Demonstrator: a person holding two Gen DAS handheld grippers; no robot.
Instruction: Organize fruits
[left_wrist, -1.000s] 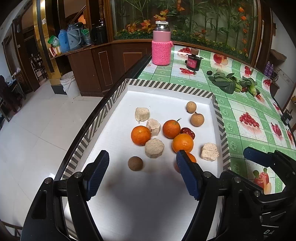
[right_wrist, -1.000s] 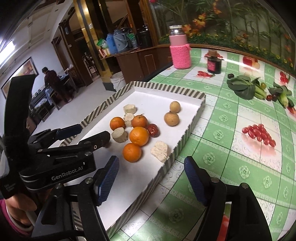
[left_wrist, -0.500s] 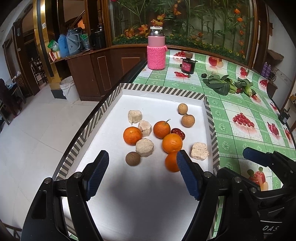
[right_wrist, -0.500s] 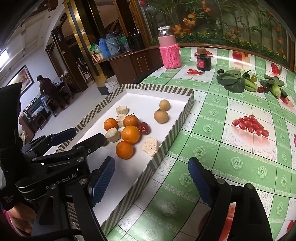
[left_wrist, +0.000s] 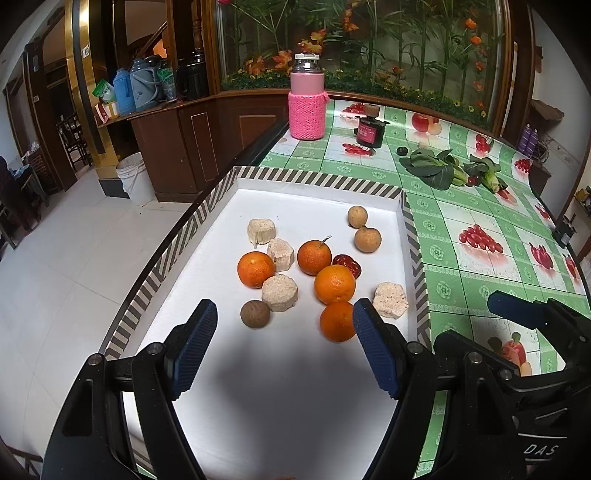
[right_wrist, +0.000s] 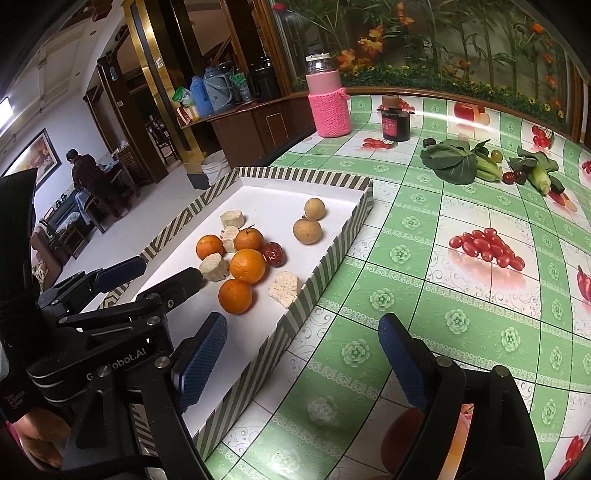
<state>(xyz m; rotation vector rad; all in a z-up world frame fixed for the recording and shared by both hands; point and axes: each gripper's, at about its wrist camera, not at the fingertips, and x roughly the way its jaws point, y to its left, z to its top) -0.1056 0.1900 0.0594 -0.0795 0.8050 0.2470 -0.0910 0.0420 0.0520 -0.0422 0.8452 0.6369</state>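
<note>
Left claw (left_wrist: 284, 345) open, nothing between the pads, hanging over the bare near end of the tray (left_wrist: 317, 183). Right claw (right_wrist: 303, 363) jaws opening, nothing between them; left pad over the tray's near edge, right pad over the green tablecloth (right_wrist: 424, 258) of the table.

Fruit all sits in the white tray with striped walls, middle to far half:
- four oranges (left_wrist: 334, 283) clustered in the centre, nearest one (left_wrist: 337, 320) just ahead of the left claw's right pad
- red fruit (left_wrist: 347, 263) touching the big middle orange
- two tan round fruits (left_wrist: 367, 239) toward the far right corner, close together
- one brown round fruit (left_wrist: 255, 314) alone at near left of the cluster
- four pale chunky pieces (left_wrist: 279, 292) mixed in; one (left_wrist: 390, 304) close to the right wall, whether touching it I can't tell

Outside the tray on the table: pink knit-covered bottle (left_wrist: 306, 103), dark jar (left_wrist: 369, 127), leafy greens (left_wrist: 432, 166) with some small items near the far right. Person's hand (right_wrist: 35, 439) visible under the left tool in the right view.
</note>
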